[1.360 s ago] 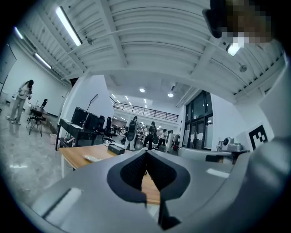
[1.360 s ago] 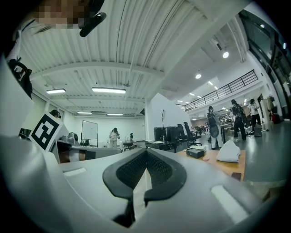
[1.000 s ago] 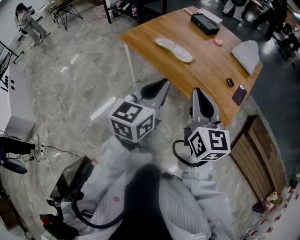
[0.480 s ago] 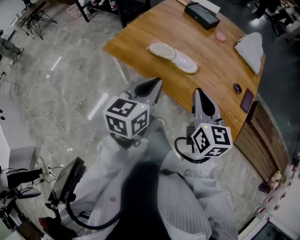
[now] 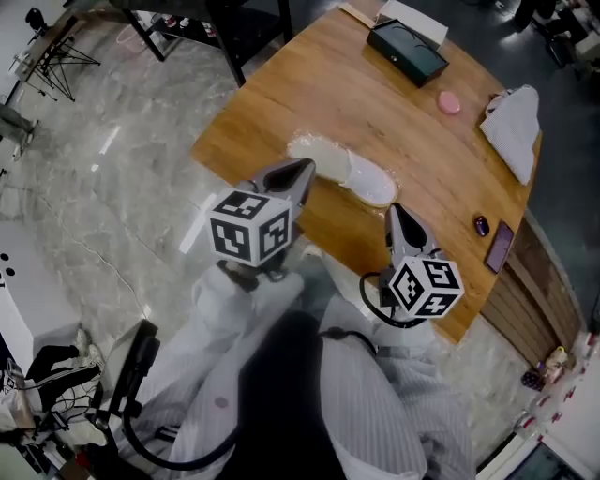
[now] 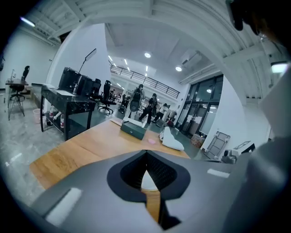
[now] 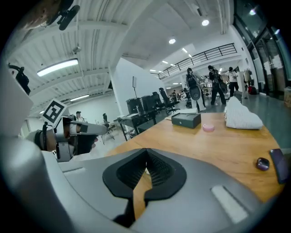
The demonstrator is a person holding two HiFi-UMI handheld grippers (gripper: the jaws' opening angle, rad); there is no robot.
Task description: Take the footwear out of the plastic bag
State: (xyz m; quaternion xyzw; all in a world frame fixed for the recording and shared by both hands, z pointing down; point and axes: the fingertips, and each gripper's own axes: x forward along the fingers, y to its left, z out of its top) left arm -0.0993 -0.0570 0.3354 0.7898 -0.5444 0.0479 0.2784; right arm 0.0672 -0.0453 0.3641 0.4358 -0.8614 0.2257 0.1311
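A clear plastic bag with pale flat footwear (image 5: pixel 345 171) inside lies on the wooden table (image 5: pixel 394 122), close to its near edge. My left gripper (image 5: pixel 304 169) is shut and empty, its tip at the bag's left end; whether it touches I cannot tell. In the left gripper view the closed left gripper (image 6: pixel 146 157) shows a white sliver of the bag (image 6: pixel 148 182) through the gap below the tips. My right gripper (image 5: pixel 397 212) is shut and empty, just right of and short of the bag. In the right gripper view the right gripper (image 7: pixel 146 159) points over the tabletop.
On the table's far part lie a dark box (image 5: pixel 406 52), a pink round piece (image 5: pixel 449 101) and a folded white cloth (image 5: pixel 514 122). A small dark mouse (image 5: pixel 481 225) and a phone (image 5: pixel 498 246) sit near the right edge. A black rack (image 5: pixel 234 19) stands beyond the table.
Both grippers have moved forward and down to the table, and the bag now lies right at their tips. Both stayed shut.
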